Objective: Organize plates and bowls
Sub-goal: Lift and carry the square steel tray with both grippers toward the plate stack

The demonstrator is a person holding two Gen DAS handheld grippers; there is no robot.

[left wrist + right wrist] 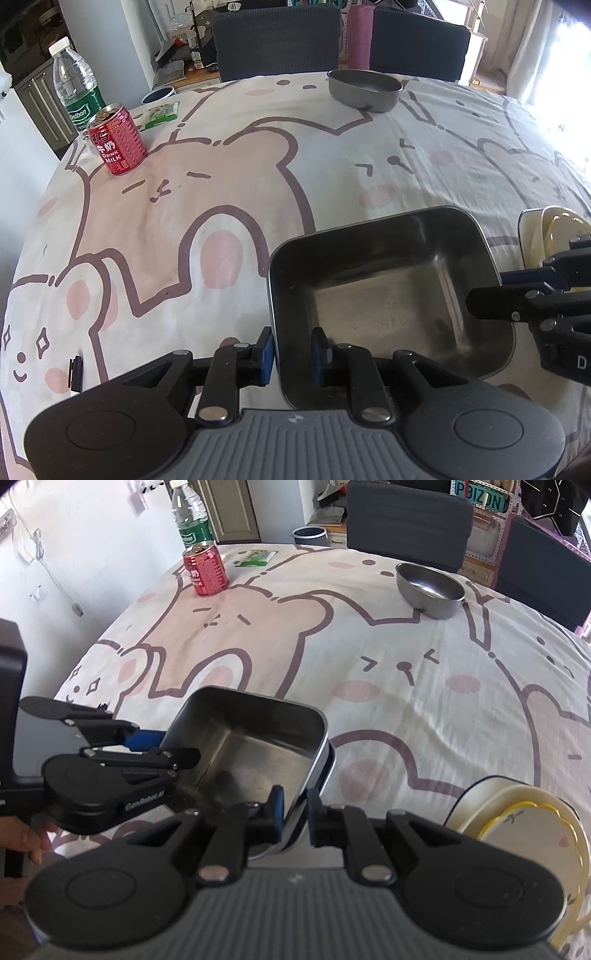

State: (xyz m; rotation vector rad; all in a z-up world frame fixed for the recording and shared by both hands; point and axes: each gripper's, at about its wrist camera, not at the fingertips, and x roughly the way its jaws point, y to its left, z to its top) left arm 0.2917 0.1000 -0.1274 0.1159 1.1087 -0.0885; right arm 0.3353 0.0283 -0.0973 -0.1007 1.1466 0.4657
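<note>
Left hand-held gripper (292, 350) straddles the near-left wall of the square metal tray (384, 280), pads slightly apart and not visibly pressing. Right hand-held gripper (295, 812) has its pads about the tray's right rim; whether they bite cannot be told. The tray sits near the front of the tabletop (258, 177), beside stacked cream plates (524, 834); a round metal bowl (364, 90) stands well apart at the far side.

Judgement: confirm one firm grip on the rim before lifting, and keep the tray level.

Legible writing: red can (116, 142) reads "DRINK MILK"; water bottle (75, 83) label seems to read "Cestbon"; a far sign (480, 498) reads "POIZON".
</note>
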